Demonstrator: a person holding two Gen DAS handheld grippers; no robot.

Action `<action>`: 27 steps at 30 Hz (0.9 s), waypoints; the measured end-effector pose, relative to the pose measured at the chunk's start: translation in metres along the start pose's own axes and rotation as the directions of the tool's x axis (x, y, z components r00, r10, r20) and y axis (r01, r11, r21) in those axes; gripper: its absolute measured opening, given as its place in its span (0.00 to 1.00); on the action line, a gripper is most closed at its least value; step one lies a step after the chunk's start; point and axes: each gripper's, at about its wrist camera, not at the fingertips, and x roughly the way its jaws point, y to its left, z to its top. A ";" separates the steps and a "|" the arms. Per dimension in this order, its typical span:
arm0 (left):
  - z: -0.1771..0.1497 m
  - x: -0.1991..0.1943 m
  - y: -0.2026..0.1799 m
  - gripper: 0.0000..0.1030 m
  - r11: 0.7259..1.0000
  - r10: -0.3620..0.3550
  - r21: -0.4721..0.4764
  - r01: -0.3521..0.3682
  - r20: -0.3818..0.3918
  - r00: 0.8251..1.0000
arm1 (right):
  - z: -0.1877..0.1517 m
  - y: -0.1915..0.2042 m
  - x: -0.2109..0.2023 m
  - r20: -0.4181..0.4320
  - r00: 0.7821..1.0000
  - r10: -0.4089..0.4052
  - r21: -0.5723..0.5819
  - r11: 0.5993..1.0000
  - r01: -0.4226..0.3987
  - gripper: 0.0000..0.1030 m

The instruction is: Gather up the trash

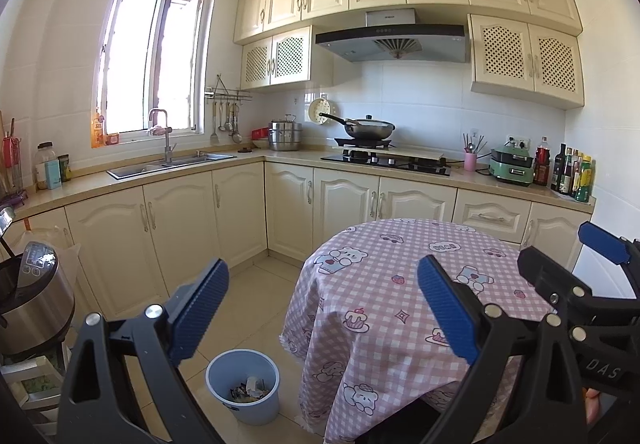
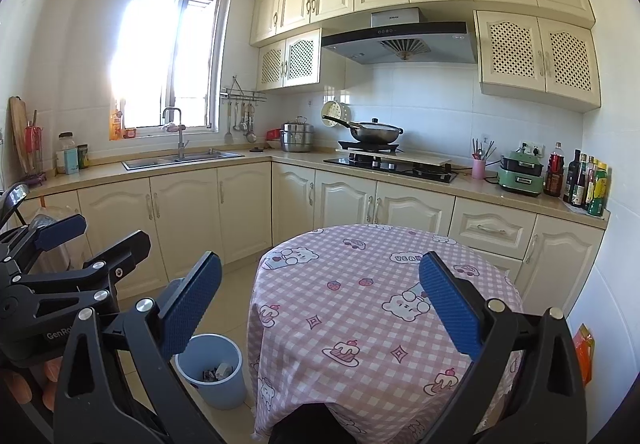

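A light blue bin (image 1: 242, 388) stands on the tiled floor left of a round table (image 1: 400, 284) with a pink checked cloth. Crumpled wrappers and paper (image 1: 248, 390) lie in the bin's bottom. My left gripper (image 1: 324, 308) is open, its blue pads spread wide above the bin and the table's left edge, holding nothing. My right gripper (image 2: 320, 308) is also open and holds nothing, over the table (image 2: 360, 304), with the bin (image 2: 212, 368) at its lower left. Each gripper shows in the other's view: the right gripper (image 1: 572, 258) and the left gripper (image 2: 90, 240).
A rice cooker (image 1: 32, 304) stands at the far left on a low stand. Cream cabinets (image 1: 180, 228) run along the back under the counter with a sink (image 1: 168, 164), stove (image 1: 384, 160) and bottles (image 1: 572, 172). An orange object (image 2: 584, 352) hangs on the right wall.
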 end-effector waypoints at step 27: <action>-0.001 0.003 0.002 0.91 1.000 -0.015 0.001 0.015 -0.008 1.000 | 0.002 -0.001 -0.003 -0.001 1.000 -0.008 0.003 1.000 0.008 0.93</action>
